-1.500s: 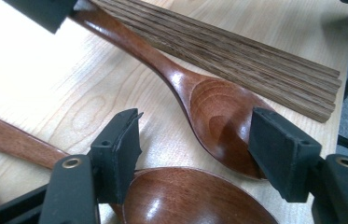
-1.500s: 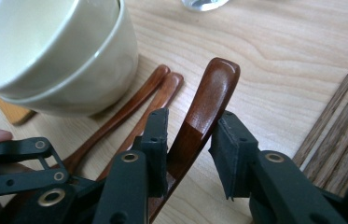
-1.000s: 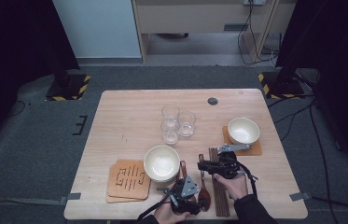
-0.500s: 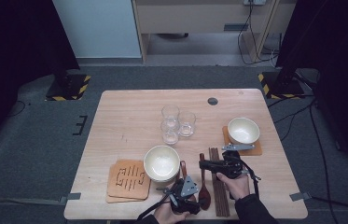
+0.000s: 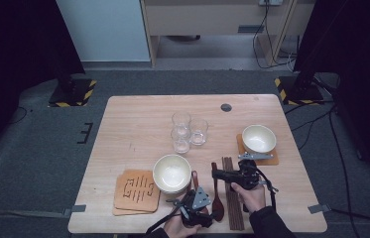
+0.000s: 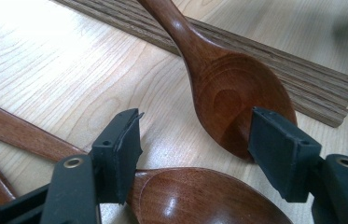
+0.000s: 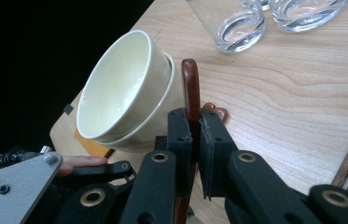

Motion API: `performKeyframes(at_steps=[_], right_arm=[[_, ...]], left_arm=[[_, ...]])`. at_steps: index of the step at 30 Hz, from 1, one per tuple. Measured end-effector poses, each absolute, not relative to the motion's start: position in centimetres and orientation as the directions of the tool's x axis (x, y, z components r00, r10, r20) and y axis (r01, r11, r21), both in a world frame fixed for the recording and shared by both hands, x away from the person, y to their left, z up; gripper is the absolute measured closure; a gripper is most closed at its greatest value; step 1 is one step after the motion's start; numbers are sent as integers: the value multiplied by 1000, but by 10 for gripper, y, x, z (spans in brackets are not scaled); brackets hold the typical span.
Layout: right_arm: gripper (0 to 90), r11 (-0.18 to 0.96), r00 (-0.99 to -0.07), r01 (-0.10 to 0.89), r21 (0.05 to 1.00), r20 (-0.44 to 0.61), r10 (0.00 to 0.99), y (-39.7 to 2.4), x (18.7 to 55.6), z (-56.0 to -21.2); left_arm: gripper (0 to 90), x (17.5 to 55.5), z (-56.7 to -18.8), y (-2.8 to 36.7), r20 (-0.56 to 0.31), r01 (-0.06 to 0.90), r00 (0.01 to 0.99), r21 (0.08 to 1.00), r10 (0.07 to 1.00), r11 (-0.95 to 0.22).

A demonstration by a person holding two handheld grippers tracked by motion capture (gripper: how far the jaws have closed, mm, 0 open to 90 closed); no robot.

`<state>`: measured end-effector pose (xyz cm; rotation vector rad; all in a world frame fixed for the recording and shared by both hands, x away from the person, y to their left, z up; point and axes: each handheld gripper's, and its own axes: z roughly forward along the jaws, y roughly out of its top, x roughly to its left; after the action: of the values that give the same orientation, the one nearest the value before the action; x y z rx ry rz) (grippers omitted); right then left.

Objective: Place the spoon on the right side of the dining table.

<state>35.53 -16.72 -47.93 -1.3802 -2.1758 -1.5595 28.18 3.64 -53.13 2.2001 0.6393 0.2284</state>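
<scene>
The left gripper (image 6: 195,149) hangs low over the table (image 6: 69,60), its two black fingers (image 6: 118,149) standing apart. Between them lies the bowl of a spoon (image 6: 199,200), close to the left finger. A second spoon (image 6: 227,88) lies just beyond, its bowl partly behind the right finger. Chopsticks (image 6: 311,88) lie past it.
</scene>
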Motion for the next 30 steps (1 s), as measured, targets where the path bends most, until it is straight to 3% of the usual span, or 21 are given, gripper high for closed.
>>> performKeyframes(at_steps=[30], right_arm=[[848,-46,-562,634,772,501,658,-194,359,-448]], left_arm=[[409,277,-499,50,-65,318,861,844,505,-433]])
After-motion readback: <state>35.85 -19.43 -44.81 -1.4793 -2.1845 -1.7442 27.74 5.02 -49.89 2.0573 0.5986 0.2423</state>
